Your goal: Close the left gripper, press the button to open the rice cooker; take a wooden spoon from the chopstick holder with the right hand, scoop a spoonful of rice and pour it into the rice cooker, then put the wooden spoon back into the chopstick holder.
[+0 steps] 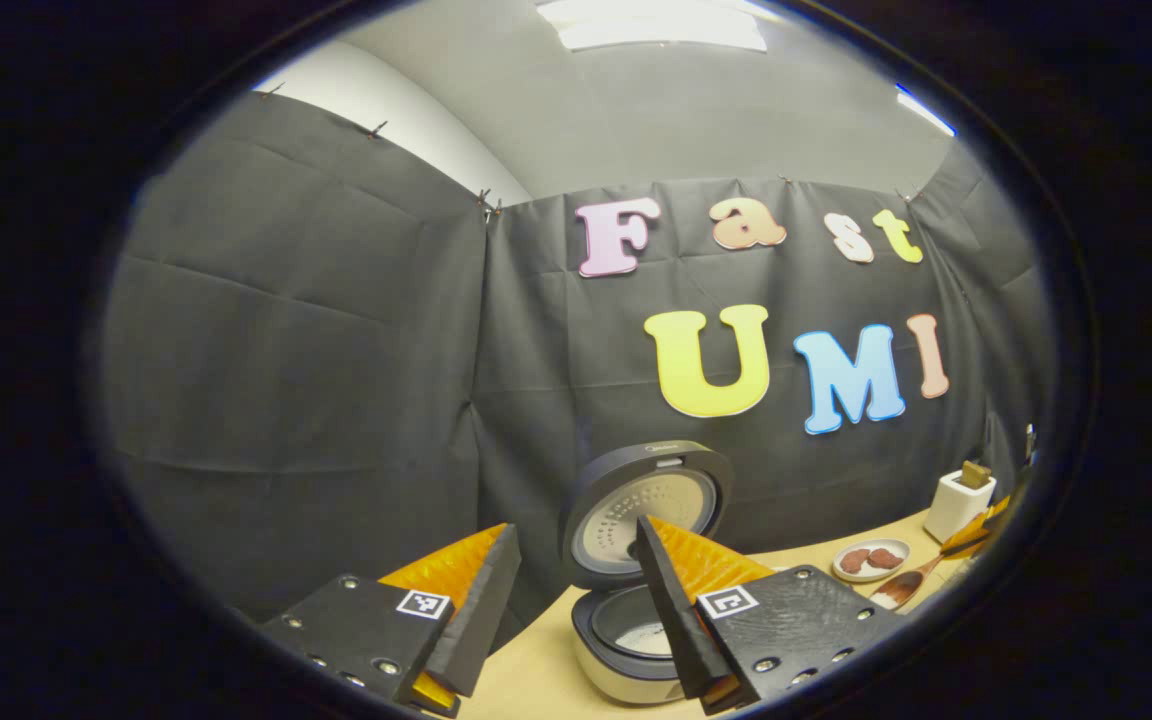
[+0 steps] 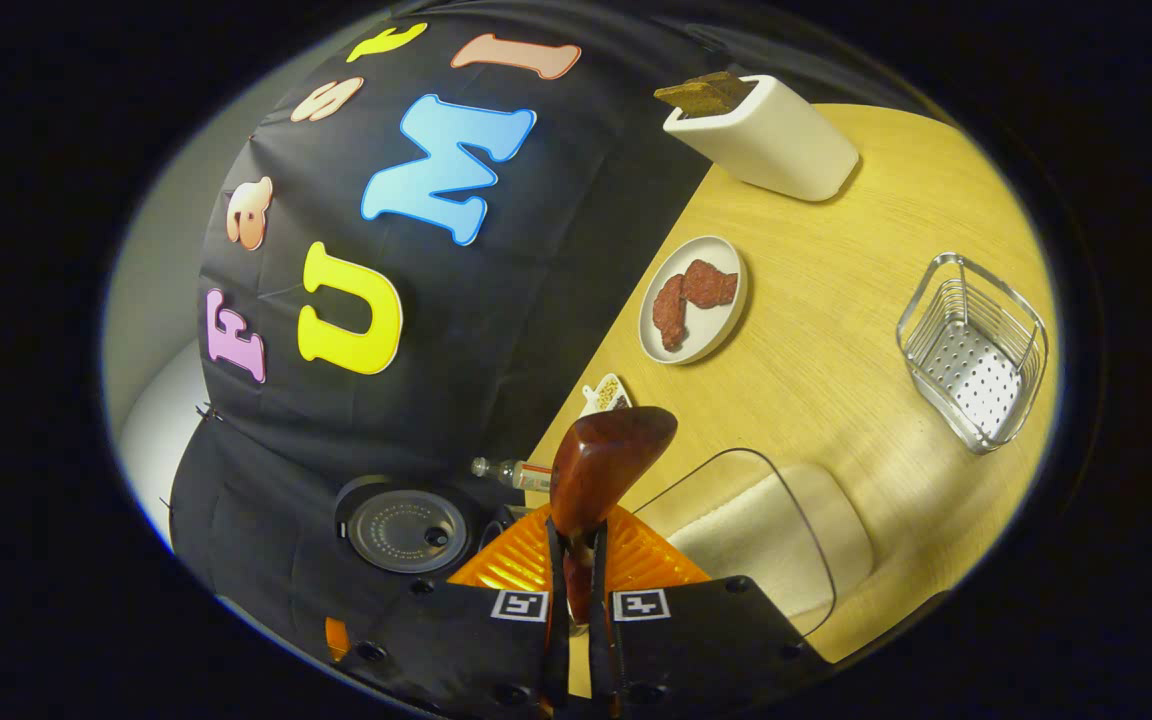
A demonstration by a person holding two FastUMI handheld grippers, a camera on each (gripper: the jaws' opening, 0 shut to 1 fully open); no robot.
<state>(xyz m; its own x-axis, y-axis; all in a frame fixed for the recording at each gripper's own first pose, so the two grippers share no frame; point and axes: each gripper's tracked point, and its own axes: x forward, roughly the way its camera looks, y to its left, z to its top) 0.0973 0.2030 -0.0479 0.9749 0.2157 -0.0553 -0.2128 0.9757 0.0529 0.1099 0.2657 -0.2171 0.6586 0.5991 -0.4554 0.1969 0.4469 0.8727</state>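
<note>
1. With the cooker [image 1: 636, 610] already open, its lid [image 1: 644, 512] standing upright at the back, the button press looks done and the scoop stage is in hand.
2. The right claw [image 2: 576, 590] is pinched tight on the spoon [image 2: 604, 468]; its handle runs down between the two fingers and the bowl points forward. I cannot tell whether any rice sits in the bowl.
3. The left claw [image 1: 576, 610] hangs wide open, holding nothing, above the near edge of the table [image 1: 536, 670] in front of the cooker.
4. A clear tub of rice [image 2: 756, 540] lies just under and beside the spoon, so I judge that the next move is either to dip in or to carry the load left toward the cooker's open pot.
5. The holder [image 2: 766, 135] stands upright at the far end of the table by the wall, beyond the plate [image 2: 691, 300]; the wire basket [image 2: 976, 350] sits well to the side.
6. Bare table lies between tub, plate and basket, leaving room to swing. The raised lid, and a small bottle [image 2: 511, 472] near the wall, are the things to skirt.
</note>
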